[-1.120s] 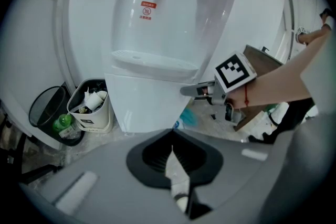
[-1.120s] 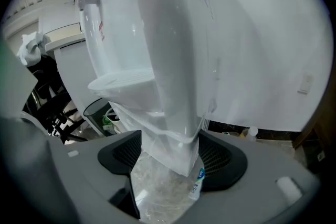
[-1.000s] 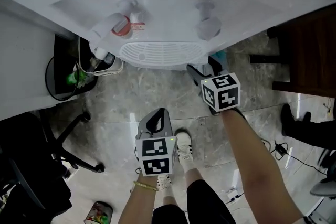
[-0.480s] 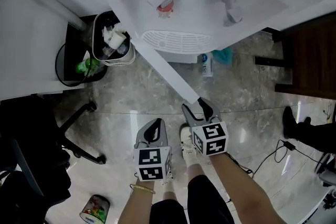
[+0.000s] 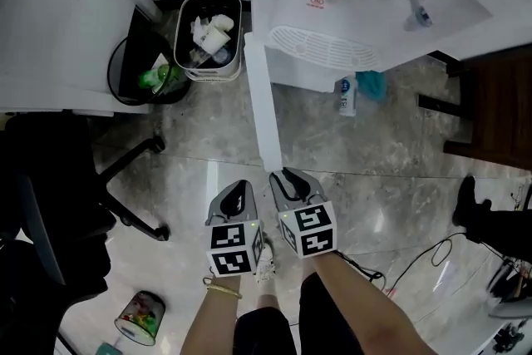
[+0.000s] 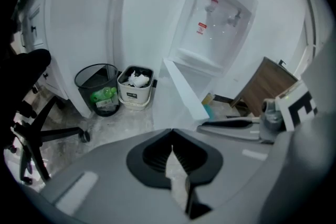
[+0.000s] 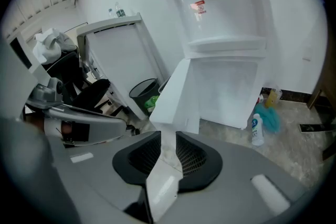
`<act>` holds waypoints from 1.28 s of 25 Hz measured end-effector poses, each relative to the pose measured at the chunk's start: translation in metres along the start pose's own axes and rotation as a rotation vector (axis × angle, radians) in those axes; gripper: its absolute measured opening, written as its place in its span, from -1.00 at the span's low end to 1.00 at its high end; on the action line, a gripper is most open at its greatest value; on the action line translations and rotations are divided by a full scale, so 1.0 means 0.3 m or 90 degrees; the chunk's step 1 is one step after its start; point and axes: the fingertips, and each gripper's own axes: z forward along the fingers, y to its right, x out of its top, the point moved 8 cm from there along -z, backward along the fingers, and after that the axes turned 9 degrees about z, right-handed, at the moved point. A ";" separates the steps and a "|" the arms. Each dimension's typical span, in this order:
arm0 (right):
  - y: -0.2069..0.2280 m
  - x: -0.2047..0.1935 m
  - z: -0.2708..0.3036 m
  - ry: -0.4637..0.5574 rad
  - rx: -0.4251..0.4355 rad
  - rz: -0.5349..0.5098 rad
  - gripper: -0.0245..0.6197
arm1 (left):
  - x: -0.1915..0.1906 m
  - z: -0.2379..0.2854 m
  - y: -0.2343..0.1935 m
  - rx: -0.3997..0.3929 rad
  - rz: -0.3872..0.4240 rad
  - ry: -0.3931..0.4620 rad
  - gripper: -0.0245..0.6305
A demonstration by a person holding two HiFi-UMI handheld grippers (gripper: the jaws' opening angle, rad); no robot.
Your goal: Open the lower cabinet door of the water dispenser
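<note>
The lower cabinet door (image 5: pixel 264 108) stands wide open from the water dispenser (image 5: pixel 332 4) at upper centre. Its free edge lies just ahead of the right tongs (image 5: pixel 284 175), which are closing on nothing. The left tongs (image 5: pixel 242 185) are together and empty. The panel appears light, stiff and smooth; grip its free edge.

The left claw (image 5: pixel 238 189) and the right claw (image 5: pixel 290 177) have smooth grey shells. Each has black ribbed pads (image 7: pixel 191 157) and a white cube (image 5: pixel 231 249) printed with black square markers. The right claw's jaws are closing, and only floor shows between them. A thin gold bracelet (image 5: pixel 220 288) circles the left wrist. The forearms are bare. Below are black shorts (image 5: pixel 332 318) and a white laced shoe (image 5: pixel 264 262).
</note>
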 end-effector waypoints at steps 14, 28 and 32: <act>-0.100 0.008 0.010 -0.018 0.002 -0.011 -0.94 | -0.018 -0.051 -0.053 0.001 -0.037 0.005 -0.91; -0.126 -0.055 -0.406 0.022 -0.012 0.115 -0.94 | -0.032 -0.310 0.136 -0.035 -0.021 -0.018 -0.91; -0.122 -0.084 -0.446 0.022 -0.026 0.123 -0.94 | -0.041 -0.324 0.184 -0.054 -0.005 -0.019 -0.91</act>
